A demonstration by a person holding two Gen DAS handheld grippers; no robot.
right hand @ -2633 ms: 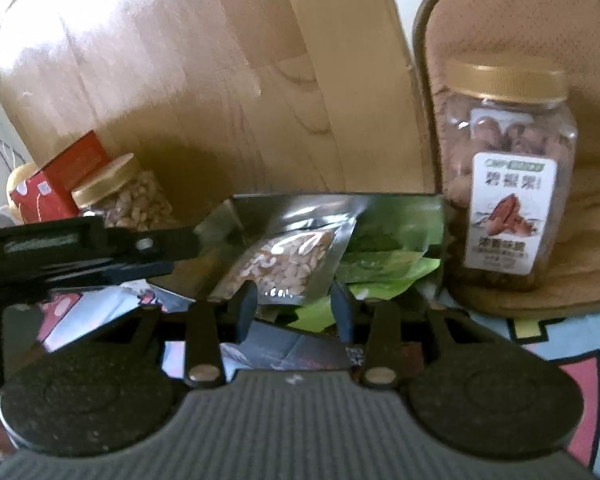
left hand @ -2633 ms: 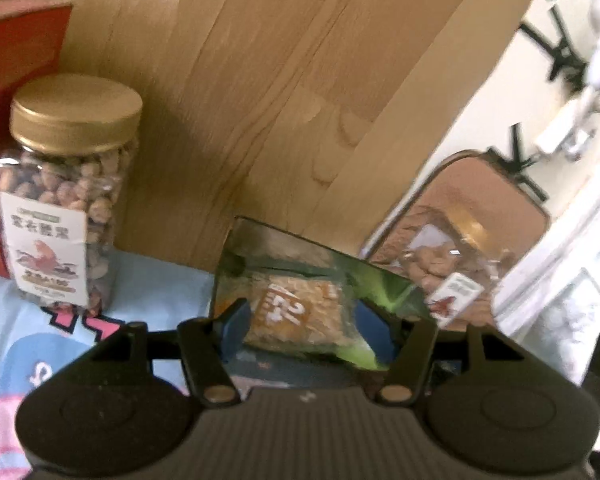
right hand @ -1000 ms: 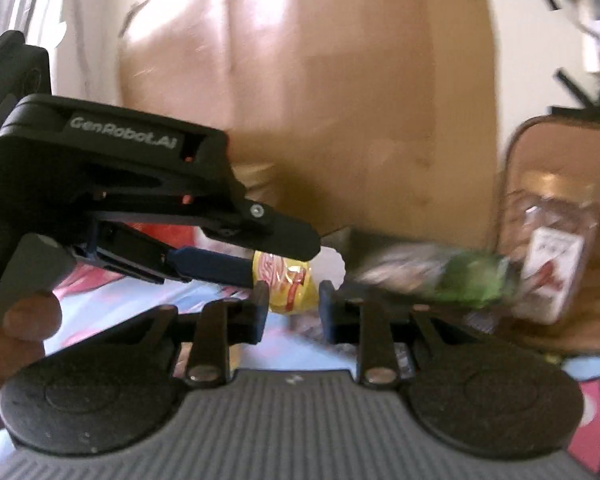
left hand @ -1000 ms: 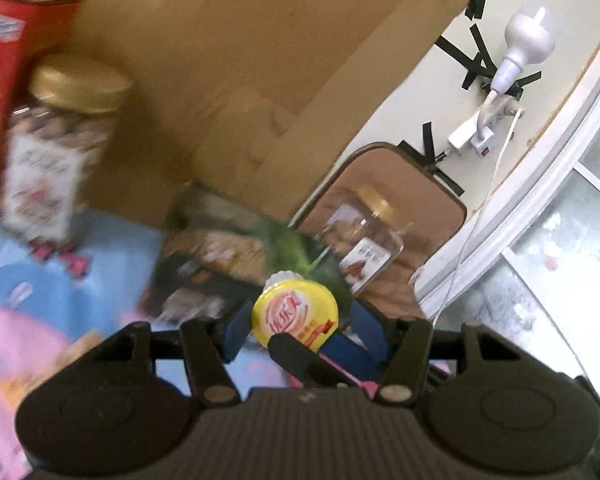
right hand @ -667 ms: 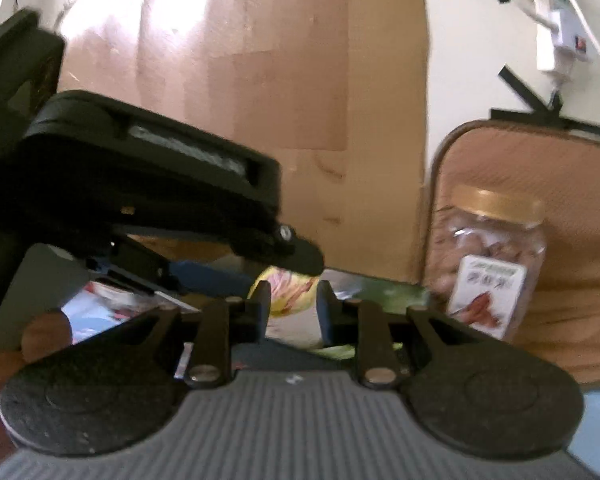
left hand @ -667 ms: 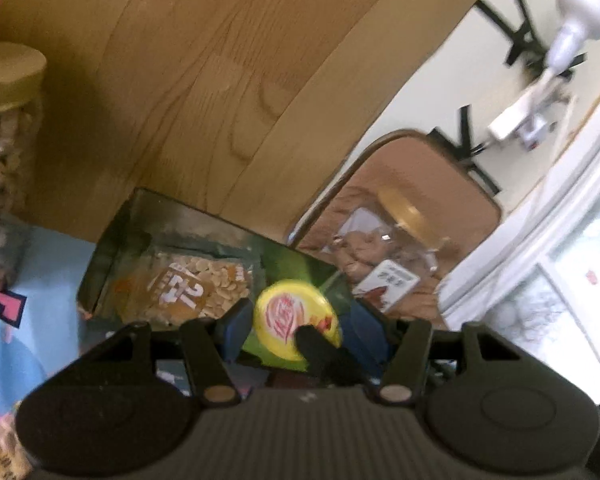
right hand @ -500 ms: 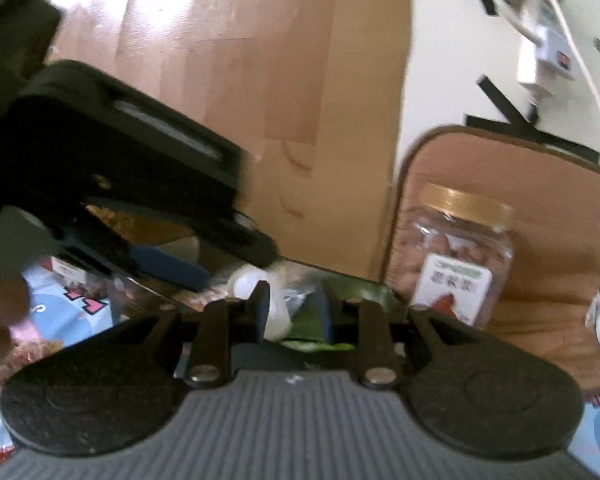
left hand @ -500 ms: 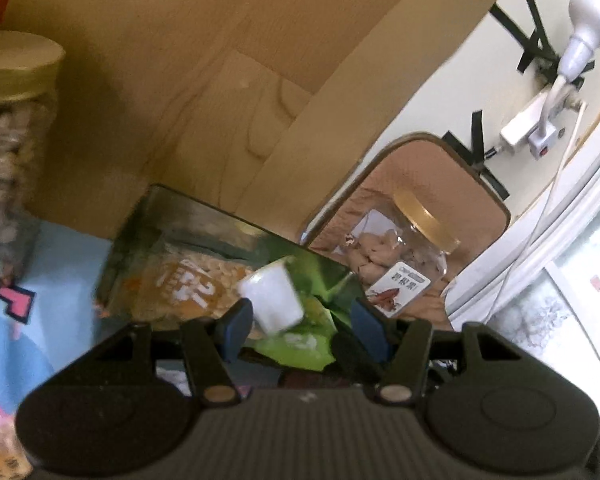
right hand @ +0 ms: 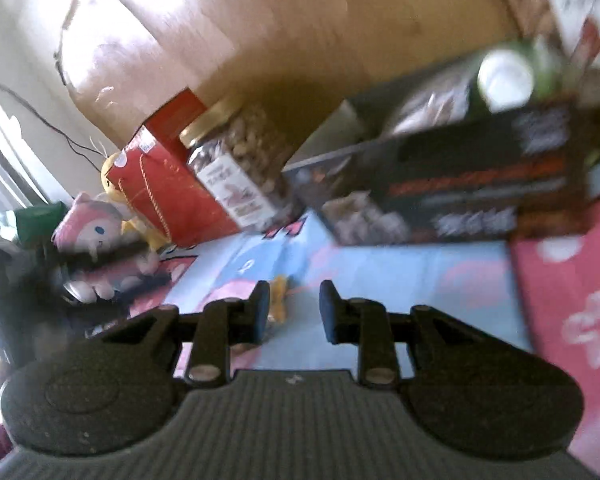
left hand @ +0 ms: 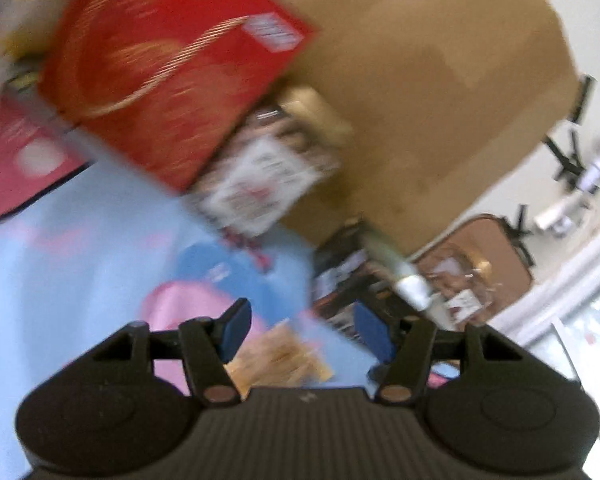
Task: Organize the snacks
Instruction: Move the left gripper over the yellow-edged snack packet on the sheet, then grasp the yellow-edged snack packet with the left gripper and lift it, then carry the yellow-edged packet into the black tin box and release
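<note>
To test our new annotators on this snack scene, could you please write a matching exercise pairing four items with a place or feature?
Column A
1. red box
2. nut jar
3. white cup
4. orange snack packet

Column B
a. lies on the blue cloth
b. has a gold lid
c. sits behind and above the black box
d. stands next to the pink plush toy

Pairs: 1-d, 2-b, 3-c, 4-a
</note>
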